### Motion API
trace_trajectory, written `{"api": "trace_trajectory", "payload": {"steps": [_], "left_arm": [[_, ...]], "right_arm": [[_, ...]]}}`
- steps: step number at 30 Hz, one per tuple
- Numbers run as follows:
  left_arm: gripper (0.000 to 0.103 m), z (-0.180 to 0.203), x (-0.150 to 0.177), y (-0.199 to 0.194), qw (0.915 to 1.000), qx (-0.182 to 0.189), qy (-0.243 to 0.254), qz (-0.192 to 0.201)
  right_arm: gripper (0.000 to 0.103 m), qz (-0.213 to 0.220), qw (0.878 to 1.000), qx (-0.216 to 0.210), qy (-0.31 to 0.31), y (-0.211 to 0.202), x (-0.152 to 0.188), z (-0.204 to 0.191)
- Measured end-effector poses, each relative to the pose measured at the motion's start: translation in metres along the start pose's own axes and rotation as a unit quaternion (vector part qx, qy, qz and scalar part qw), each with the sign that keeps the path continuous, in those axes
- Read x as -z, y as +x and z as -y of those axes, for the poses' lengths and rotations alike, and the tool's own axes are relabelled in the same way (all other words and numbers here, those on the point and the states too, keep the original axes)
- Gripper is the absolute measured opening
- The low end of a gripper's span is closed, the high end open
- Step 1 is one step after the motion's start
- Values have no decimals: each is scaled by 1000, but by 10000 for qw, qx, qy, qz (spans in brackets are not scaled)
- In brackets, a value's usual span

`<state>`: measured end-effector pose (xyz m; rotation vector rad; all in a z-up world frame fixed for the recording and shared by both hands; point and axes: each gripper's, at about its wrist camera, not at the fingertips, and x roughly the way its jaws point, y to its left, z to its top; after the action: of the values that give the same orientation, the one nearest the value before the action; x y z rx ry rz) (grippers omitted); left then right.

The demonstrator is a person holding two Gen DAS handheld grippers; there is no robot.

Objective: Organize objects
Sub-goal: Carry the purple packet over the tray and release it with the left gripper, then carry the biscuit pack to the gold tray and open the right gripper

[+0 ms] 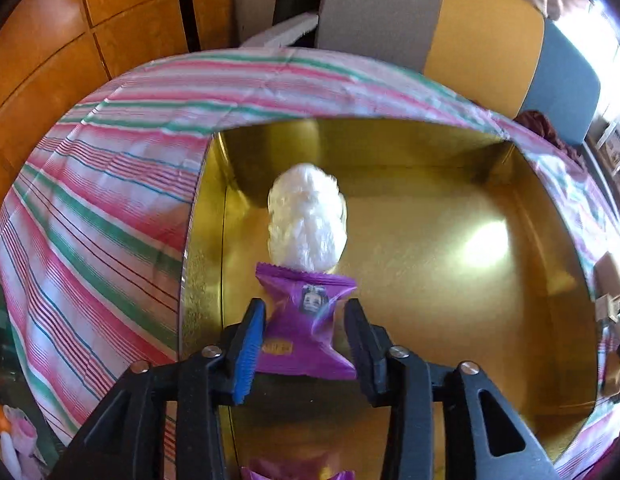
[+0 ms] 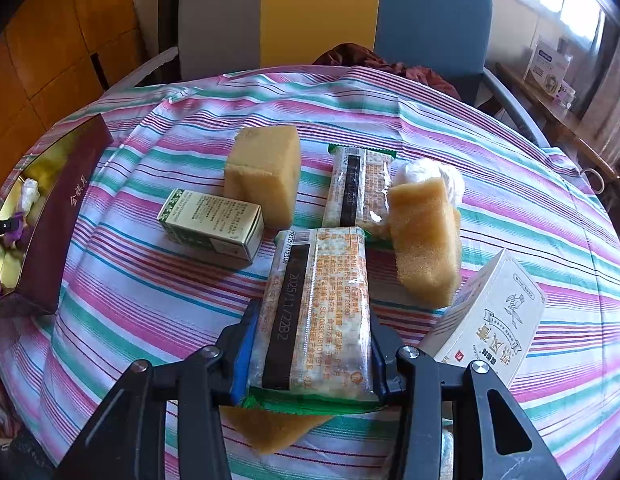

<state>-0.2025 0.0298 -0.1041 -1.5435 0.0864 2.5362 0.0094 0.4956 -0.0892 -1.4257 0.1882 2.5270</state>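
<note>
My left gripper [image 1: 305,332] hovers inside a gold tin box [image 1: 450,248]. A purple snack packet [image 1: 310,320] sits between its fingers, the left pad against it and a slight gap at the right finger. A white crumpled wad [image 1: 305,216] lies in the tin just beyond. My right gripper [image 2: 310,344] is shut on a clear snack packet [image 2: 318,304] with orange print, held above the striped tablecloth [image 2: 149,300]. The tin also shows at the far left of the right wrist view [image 2: 49,160], with its dark red wall.
On the cloth lie a second snack packet [image 2: 358,188], two yellow sponges [image 2: 265,172] [image 2: 426,244], a green-white small box [image 2: 213,228], a white tea box [image 2: 494,316] and a white wad [image 2: 426,172]. Another sponge [image 2: 265,428] lies under my right gripper. Chairs stand behind the table.
</note>
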Motion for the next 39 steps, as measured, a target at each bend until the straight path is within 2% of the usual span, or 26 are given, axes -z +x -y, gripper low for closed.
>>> {"api": "trace_trajectory", "payload": {"steps": [7,10,16,24,30,36,39], "left_arm": [[43,0,16,-54,9976,-77,-1,686],[43,8,36,-83,9945,-143,38,1038],[43,21,69,-122,9900,-125,85,1402],[43,32,92,-142,9882,-37,172,1524],[43,33,98,-139,9891,35,197,1461],[43,30,103,-135,9905,92,153,1361],[43,28,106,-134,9908,85,131,1344]], "right_arm": [[46,48,10000,43,43,-3,1,1],[46,46,9999,57,84,-3,1,2],[46,52,9999,91,137,-5,3,2],[46,182,9987,180,442,-14,1,10],[46,440,9960,212,751,-33,0,15],[46,675,9943,128,817,-54,-3,2],[46,809,9938,-45,763,-67,-7,-14]]}}
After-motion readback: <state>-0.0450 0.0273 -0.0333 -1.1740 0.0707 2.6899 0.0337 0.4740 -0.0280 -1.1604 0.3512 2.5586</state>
